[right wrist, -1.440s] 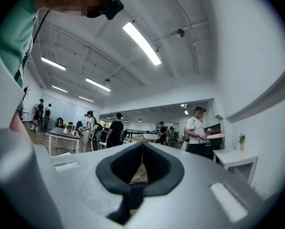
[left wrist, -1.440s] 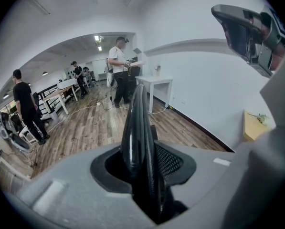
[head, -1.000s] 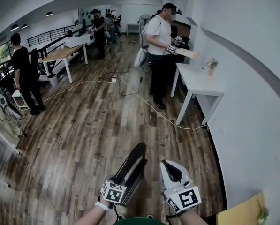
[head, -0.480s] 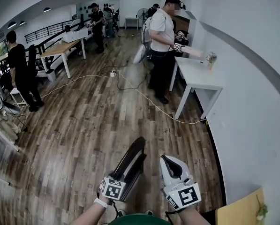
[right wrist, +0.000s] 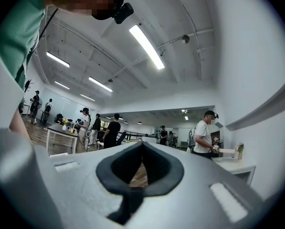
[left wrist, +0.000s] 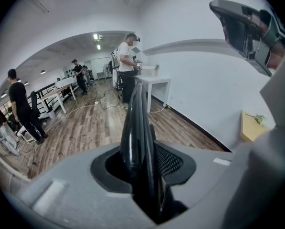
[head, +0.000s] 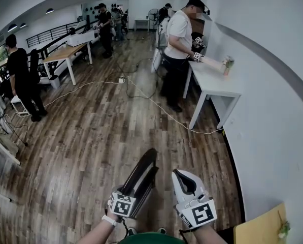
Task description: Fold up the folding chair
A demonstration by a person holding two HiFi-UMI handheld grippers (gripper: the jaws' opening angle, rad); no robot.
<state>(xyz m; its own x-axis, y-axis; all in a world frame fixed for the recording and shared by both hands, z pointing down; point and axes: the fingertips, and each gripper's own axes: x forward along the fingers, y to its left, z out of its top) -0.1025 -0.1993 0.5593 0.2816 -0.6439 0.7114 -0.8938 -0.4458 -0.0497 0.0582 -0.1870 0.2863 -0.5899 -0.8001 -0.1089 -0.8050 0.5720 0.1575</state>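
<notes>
The folding chair [head: 143, 177] is black and folded flat, standing on edge over the wooden floor at the bottom of the head view. My left gripper [head: 132, 197] is shut on its edge. In the left gripper view the chair [left wrist: 135, 128] rises as a thin dark blade from between the jaws of the left gripper [left wrist: 143, 173]. My right gripper [head: 181, 174] hangs just right of the chair, apart from it. Its fingertips meet with nothing between them, as the right gripper [right wrist: 142, 145] view also shows.
A white table [head: 217, 83] stands against the white wall on the right, with a person [head: 178, 44] working at it. A cable [head: 156, 108] trails across the floor. More people and tables [head: 65, 55] are at the far left. A yellow board [head: 260, 230] sits bottom right.
Both grippers and the chair have kept still. The person at the white table has leaned further over it.
</notes>
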